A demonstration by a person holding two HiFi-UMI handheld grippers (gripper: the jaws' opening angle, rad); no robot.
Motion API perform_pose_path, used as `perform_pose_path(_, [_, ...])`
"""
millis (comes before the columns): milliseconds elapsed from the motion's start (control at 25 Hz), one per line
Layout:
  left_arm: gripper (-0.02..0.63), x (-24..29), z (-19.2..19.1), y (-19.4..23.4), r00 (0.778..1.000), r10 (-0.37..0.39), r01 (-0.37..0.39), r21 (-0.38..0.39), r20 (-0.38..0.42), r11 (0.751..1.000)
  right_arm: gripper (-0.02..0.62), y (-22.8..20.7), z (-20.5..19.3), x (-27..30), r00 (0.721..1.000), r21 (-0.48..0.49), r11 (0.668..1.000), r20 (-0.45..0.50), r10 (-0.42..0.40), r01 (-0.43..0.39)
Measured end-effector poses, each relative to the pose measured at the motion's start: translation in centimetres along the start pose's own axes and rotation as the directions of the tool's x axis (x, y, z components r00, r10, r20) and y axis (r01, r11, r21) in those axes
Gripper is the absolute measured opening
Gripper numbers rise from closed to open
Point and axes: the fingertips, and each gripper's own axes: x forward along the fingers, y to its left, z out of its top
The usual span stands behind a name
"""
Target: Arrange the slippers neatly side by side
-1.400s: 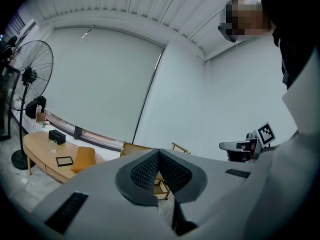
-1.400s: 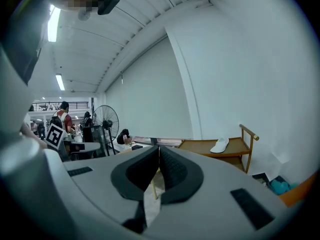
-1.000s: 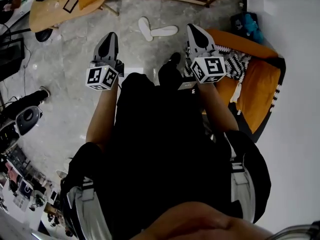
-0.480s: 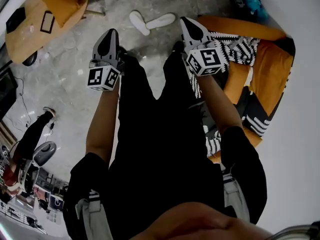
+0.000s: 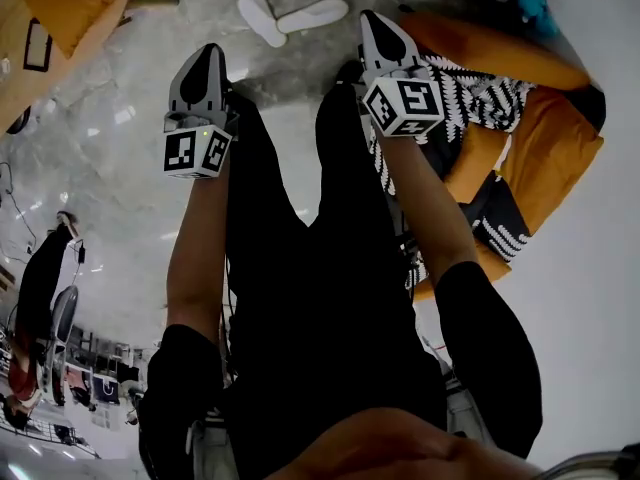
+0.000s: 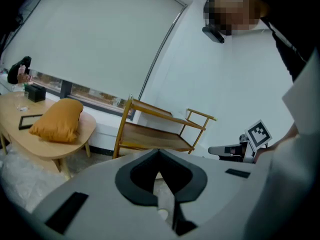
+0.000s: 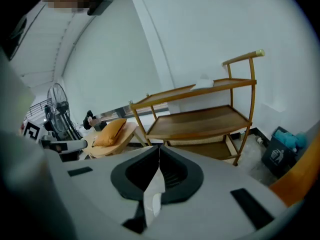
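I see the grey marbled floor [image 5: 120,158] carrying two white slippers [image 5: 315,14] at the far side, splayed in a V, and an orange beanbag [image 5: 550,148] at right.

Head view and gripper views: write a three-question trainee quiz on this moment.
1. True or false: the two white slippers lie splayed in a V on the floor.
2. The left gripper and right gripper are: A both open; B both shut; C only the left open.
3. Left gripper view: what lies on the wooden table?
Key: 1 true; 2 B; 3 an orange cushion.
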Motion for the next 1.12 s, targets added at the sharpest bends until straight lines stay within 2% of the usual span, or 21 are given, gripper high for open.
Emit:
perform_pose_path(120, [0.015, 1.5, -3.6, 0.9, 0.999, 0.002, -0.003, -0.013, -0.042, 1.000, 0.032, -1.7, -3.6, 2.4, 1.000, 0.036, 0.999, -0.029, -0.004, 0.005])
perform_pose_path(360, [0.015, 4.5, -10.9, 2.5, 0.990, -0.010, 0.012, 0.015, -0.141, 1.000, 0.034, -4.3, -10.4, 6.5, 0.999, 0.103, 0.995, -0.040, 0.016, -0.011])
perform_pose_path(600, [0.015, 8.1, -17.8, 5.7, 0.977, -0.002, 0.004, 0.006, -0.214, 1.000, 0.034, -6.2, -18.7, 9.8, 0.987, 0.131, 0.991, -0.158, -0.007, 0.028])
perform_pose_path(800, [0.015, 10.4, -21.2, 8.4, 0.965, -0.013, 0.025, 0.045, -0.263, 0.999, 0.034, -7.2, -23.7, 12.2, 0.970, 0.118, 0.992, -0.244, -0.018, 0.048])
perform_pose_path(1120, [0.015, 11.9, -24.8, 11.0, 0.947, -0.030, 0.053, 0.062, -0.320, 0.997, 0.035, -9.7, -30.9, 15.0, 0.943, 0.134, 0.982, -0.321, -0.087, 0.136])
